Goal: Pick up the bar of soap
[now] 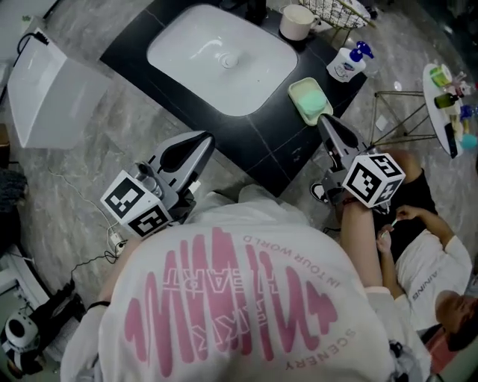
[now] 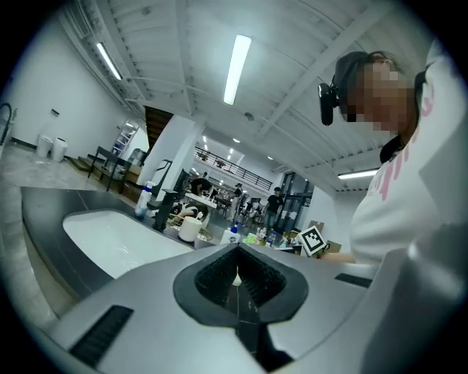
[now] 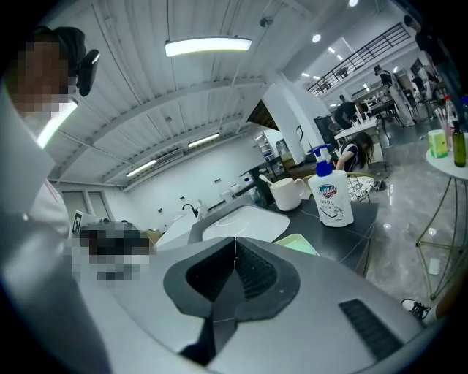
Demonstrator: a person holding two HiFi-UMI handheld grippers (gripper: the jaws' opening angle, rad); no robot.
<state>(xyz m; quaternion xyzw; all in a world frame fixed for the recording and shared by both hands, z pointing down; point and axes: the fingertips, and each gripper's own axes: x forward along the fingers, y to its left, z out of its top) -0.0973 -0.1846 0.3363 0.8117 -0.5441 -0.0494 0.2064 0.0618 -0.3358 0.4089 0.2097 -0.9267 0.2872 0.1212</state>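
Observation:
A pale green bar of soap (image 1: pixel 314 97) lies in a green dish (image 1: pixel 302 106) on the black counter (image 1: pixel 280 145), right of the white sink basin (image 1: pixel 221 57). My right gripper (image 1: pixel 324 122) hovers just in front of the dish, jaws shut and empty, pointing at it. In the right gripper view the shut gripper (image 3: pixel 235 242) has the dish's (image 3: pixel 297 245) edge showing just past its tip. My left gripper (image 1: pixel 206 139) hangs at the counter's front edge below the basin, also shut with nothing in it. The left gripper (image 2: pixel 236 253) looks over the basin (image 2: pixel 117 237).
A white mug (image 1: pixel 297 21), a wire basket (image 1: pixel 340 9) and a pump bottle (image 1: pixel 348 63) stand behind the dish. A round side table (image 1: pixel 447 101) with bottles is at the right. A seated person (image 1: pixel 426 257) is low right. A white panel (image 1: pixel 46 91) lies at the left.

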